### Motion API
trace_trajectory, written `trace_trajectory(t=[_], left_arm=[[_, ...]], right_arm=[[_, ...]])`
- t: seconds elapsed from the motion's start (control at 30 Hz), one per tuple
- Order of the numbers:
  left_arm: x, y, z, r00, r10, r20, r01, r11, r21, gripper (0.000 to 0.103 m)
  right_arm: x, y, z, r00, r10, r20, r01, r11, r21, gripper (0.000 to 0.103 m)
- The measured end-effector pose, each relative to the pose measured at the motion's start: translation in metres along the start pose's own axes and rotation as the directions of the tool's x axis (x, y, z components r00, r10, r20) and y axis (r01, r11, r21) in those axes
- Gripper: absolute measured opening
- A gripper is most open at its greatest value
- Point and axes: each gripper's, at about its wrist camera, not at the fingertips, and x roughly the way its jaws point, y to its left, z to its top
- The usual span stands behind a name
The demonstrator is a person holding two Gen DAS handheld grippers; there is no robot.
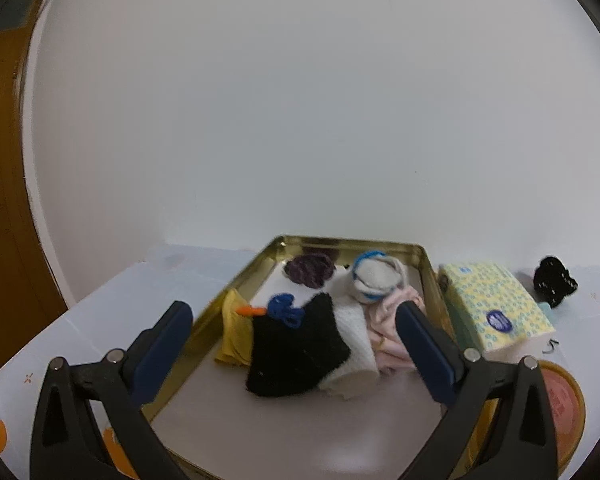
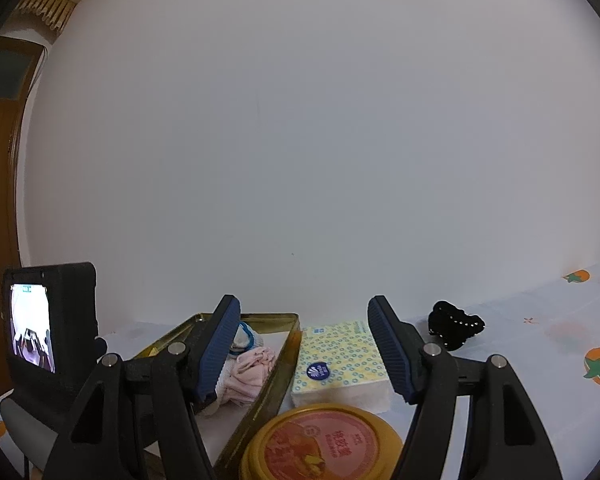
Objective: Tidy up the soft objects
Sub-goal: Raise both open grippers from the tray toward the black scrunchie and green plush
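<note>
The soft things sit in the gold tin [image 1: 256,266], at its far end. A black fuzzy cloth [image 1: 296,352] lies in the middle of the pile. A blue hair tie [image 1: 286,311] rests on its top edge, and a small orange bit [image 1: 251,311] pokes out just beside it. A yellow cloth [image 1: 234,334] is at the tin's left wall. A white towel [image 1: 354,344] touches the black cloth on the right, and a pink cloth [image 1: 392,332] lies next to that, by the tin's right wall. Behind them are a purple scrunchie [image 1: 310,269] and a white and blue sock ball [image 1: 376,278].

Just right of the tin is a tissue pack [image 2: 342,360]. A round yellow lid [image 2: 322,444] sits in front of it. A black hair clip [image 2: 454,328] lies further right of the tin, apart from it.

Your left gripper [image 1: 294,338] is wide apart over the tin and holds nothing. Your right gripper [image 2: 304,348] is also spread, with nothing squeezed in it, and the tissue pack shows between its fingers.
</note>
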Motion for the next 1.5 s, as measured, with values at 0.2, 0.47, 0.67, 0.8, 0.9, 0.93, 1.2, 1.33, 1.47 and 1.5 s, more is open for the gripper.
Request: trace_trajectory(t=[0.2, 0.47, 0.67, 0.8, 0.9, 0.93, 1.2, 1.33, 1.47, 1.5], left_arm=[[-0.006, -0.003, -0.003, 1.000, -0.008, 0.021, 0.008, 1.000, 0.001, 0.103], [-0.007, -0.005, -0.007, 1.000, -0.024, 0.018, 0.024, 1.000, -0.002, 0.103], [-0.011, -0.009, -0.009, 0.999, -0.050, 0.013, 0.050, 0.999, 0.002, 0.103], [-0.015, -0.014, -0.011, 0.998, -0.063, 0.016, 0.063, 0.998, 0.018, 0.103], [-0.018, -0.018, -0.012, 0.998, -0.062, 0.016, 0.062, 0.998, 0.030, 0.103], [-0.019, -0.019, -0.013, 0.998, -0.062, 0.014, 0.062, 0.998, 0.030, 0.103], [-0.024, -0.027, -0.018, 0.998, -0.069, 0.003, 0.069, 0.998, 0.009, 0.103], [-0.029, -0.035, -0.019, 0.997, -0.081, 0.004, 0.081, 0.997, 0.018, 0.103], [-0.034, -0.045, -0.020, 0.995, -0.104, 0.007, 0.104, 0.994, 0.029, 0.103], [-0.036, -0.048, -0.021, 0.993, -0.115, 0.006, 0.114, 0.993, 0.032, 0.103]], right_arm=[[-0.005, -0.011, 0.001, 1.000, -0.014, -0.015, 0.014, 1.000, -0.001, 0.069], [-0.019, -0.027, 0.007, 0.999, -0.046, -0.029, 0.046, 0.999, -0.004, 0.069], [-0.026, -0.045, 0.011, 0.995, -0.085, -0.044, 0.085, 0.996, 0.010, 0.069], [-0.030, -0.060, 0.014, 0.992, -0.117, -0.042, 0.118, 0.993, 0.011, 0.069], [-0.031, -0.073, 0.015, 0.989, -0.144, -0.043, 0.145, 0.989, 0.015, 0.069], [-0.032, -0.078, 0.016, 0.987, -0.153, -0.046, 0.154, 0.988, 0.018, 0.069], [-0.033, -0.101, 0.020, 0.978, -0.203, -0.041, 0.204, 0.979, 0.012, 0.069], [-0.034, -0.109, 0.021, 0.975, -0.217, -0.038, 0.217, 0.976, 0.000, 0.069], [-0.034, -0.121, 0.022, 0.969, -0.244, -0.043, 0.244, 0.970, -0.014, 0.069], [-0.035, -0.125, 0.022, 0.966, -0.254, -0.041, 0.253, 0.967, -0.017, 0.069]])
